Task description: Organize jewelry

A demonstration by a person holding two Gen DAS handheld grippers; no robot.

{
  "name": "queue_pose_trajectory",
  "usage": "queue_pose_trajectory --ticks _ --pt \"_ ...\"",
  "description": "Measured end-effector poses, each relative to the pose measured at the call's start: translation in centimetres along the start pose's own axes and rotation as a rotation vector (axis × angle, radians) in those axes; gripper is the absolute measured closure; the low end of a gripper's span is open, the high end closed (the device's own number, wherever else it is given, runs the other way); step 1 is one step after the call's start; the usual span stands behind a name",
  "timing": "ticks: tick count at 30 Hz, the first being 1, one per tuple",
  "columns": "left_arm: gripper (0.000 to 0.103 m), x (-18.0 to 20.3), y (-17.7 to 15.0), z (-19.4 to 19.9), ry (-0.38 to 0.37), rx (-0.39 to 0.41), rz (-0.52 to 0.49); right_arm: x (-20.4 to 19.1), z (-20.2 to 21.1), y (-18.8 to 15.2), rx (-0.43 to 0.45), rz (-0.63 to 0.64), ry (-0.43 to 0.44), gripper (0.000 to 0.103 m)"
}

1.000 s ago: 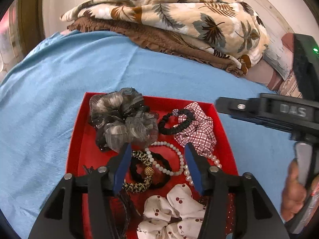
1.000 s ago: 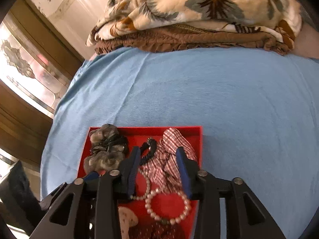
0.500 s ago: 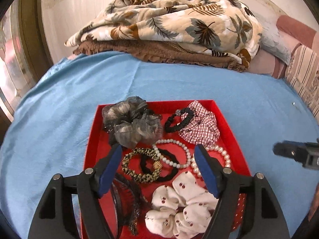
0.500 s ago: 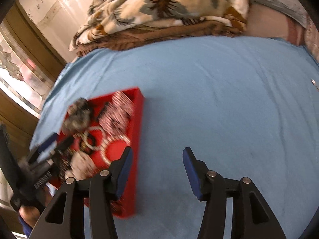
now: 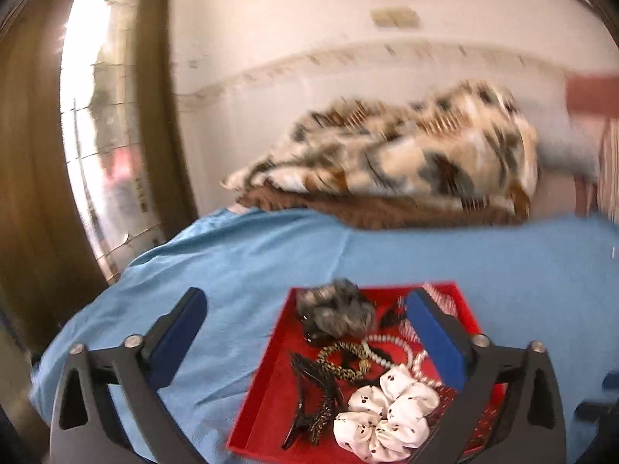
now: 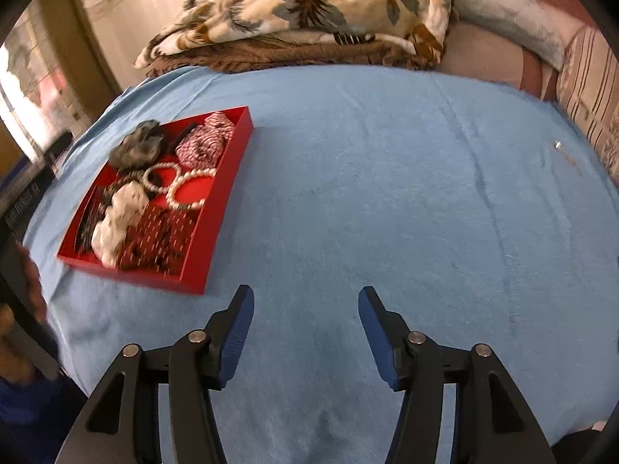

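Two grippers hang empty over the blue bedspread (image 6: 387, 193), jaws spread wide on each. Near the bedspread's left edge sits the red tray (image 6: 216, 212), holding scrunchies, a pearl bracelet (image 6: 189, 189) and a hair claw (image 5: 313, 394). Its long axis runs toward the folded blankets (image 6: 309, 11). The left gripper (image 5: 305, 332) hovers right at the tray; the right gripper (image 6: 305, 332) is well apart, tray to its left.

left wrist view: all smeared by motion blur | red tray (image 5: 267, 382) near corner cut by bottom edge | right finger (image 5: 433, 340) hides the checked scrunchie (image 5: 441, 301) and pearls behind it | right wrist view: tray's near items blurred (dark red cloth (image 6: 158, 232) unclear) | hand (image 6: 23, 309) cut at left edge
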State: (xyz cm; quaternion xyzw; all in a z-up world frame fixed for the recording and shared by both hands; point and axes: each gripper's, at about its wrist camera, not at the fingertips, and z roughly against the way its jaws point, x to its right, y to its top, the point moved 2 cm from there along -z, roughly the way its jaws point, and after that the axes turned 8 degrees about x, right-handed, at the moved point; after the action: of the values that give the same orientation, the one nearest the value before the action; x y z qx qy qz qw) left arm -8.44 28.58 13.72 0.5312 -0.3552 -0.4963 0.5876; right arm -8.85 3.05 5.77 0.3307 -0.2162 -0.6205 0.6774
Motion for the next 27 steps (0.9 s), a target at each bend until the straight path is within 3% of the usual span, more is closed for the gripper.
queue_pose_trajectory --ticks 6,12,17,23,27 --pt "0.000 -3.0 0.2 6.2 0.184 0.074 0.037 -0.1 2.4 -1.1 0.066 0.015 0.009 0.034" --pt "0.000 -4.5 1.0 11.7 0.211 0.066 0.144 -1.1 4.0 -1.9 0.103 0.038 0.036 0.033" --pt "0.000 -3.5 1.9 15.7 0.262 0.096 0.136 -1.4 6.2 -2.6 0.173 0.069 0.026 0.028" --pt "0.000 -1.3 3.4 19.4 0.211 0.172 0.105 -1.0 8.5 -2.8 0.245 0.075 0.018 0.026" --pt "0.000 -0.3 3.5 20.6 0.148 0.153 0.144 -0.9 9.9 -3.0 0.291 0.083 0.014 0.024"
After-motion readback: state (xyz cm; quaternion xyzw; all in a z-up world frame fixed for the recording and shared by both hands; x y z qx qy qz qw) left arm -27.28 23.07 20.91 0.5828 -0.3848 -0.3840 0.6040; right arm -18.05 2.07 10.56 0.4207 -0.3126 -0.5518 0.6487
